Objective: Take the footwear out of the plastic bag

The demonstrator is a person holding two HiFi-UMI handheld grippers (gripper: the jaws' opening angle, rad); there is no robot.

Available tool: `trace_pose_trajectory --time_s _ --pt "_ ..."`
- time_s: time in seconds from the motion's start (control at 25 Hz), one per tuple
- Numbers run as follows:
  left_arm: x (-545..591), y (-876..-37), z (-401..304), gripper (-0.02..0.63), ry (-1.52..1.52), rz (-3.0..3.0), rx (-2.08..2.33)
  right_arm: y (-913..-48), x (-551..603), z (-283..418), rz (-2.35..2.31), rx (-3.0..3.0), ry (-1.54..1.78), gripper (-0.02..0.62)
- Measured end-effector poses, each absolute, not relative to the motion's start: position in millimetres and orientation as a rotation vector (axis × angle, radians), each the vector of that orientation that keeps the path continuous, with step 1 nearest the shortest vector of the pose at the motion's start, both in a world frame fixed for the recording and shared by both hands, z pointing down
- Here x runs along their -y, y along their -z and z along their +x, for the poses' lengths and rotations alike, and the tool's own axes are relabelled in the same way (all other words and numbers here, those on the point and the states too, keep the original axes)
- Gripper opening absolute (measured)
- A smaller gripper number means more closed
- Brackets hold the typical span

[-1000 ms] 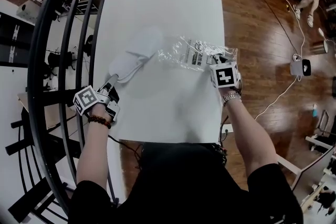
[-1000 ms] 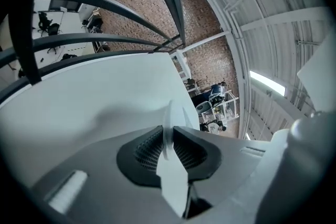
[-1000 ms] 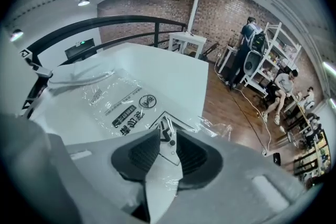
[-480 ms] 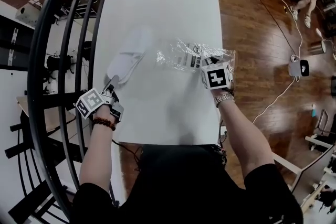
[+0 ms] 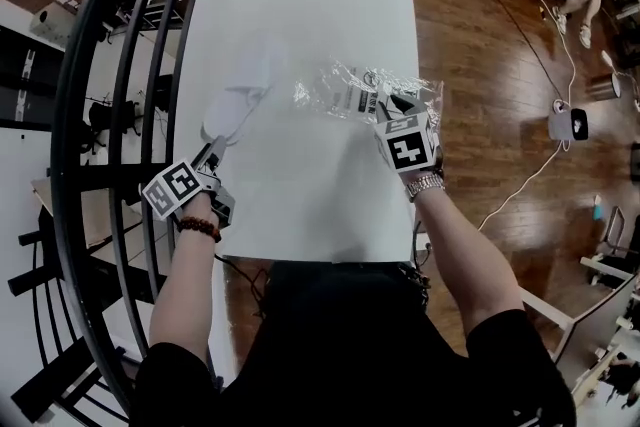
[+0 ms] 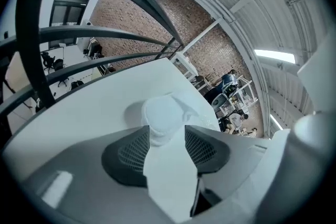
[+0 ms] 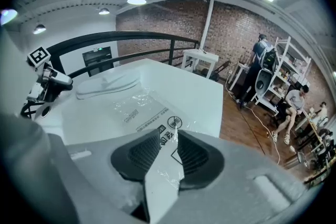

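Note:
A white slipper [image 5: 240, 100] lies on the left part of the white table [image 5: 320, 205], outside the clear plastic bag [image 5: 355, 95] with black print that lies to its right. My left gripper [image 5: 213, 155] is at the slipper's near end. Its jaws are opening, and that end of the slipper [image 6: 165, 115] sits loosely between the pads. My right gripper [image 5: 392, 110] is shut on the bag's near right edge, with the film [image 7: 142, 110] pinched between its pads [image 7: 190, 152]. From the right gripper view the slipper [image 7: 107, 84] shows flat beyond the bag.
A black curved railing [image 5: 110, 115] runs along the table's left side, close to my left hand. Wooden floor lies to the right, with a small white device [image 5: 567, 123] on a cable. People sit far off at the upper right.
The left gripper's jaws have spread apart around the slipper's near end. The right gripper, still holding the bag, has shifted slightly left.

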State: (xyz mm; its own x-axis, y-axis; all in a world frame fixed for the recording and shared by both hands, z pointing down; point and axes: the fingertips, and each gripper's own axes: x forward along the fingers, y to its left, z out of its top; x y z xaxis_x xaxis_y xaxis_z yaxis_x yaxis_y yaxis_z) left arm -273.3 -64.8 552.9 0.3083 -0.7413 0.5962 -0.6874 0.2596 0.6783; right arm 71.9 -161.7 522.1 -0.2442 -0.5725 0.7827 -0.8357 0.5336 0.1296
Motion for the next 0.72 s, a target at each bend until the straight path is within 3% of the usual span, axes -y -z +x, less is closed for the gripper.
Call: trace_pose_trajectory --time_s 0.24,0.56,0.72 --pt "46 -530 -229 0.19 0.055 1.545 1.439 -499 134 66 1.091 2.076 -0.314 0.087" --pt "15 -488 -130 0.113 -0.023 1.752 1.455 -461 86 76 1.017 2.244 -0.175 -0.008" --pt "-1 -456 -93 0.058 -0.08 1.88 1.513 -442 59 78 0.971 2.314 -0.112 -0.008"
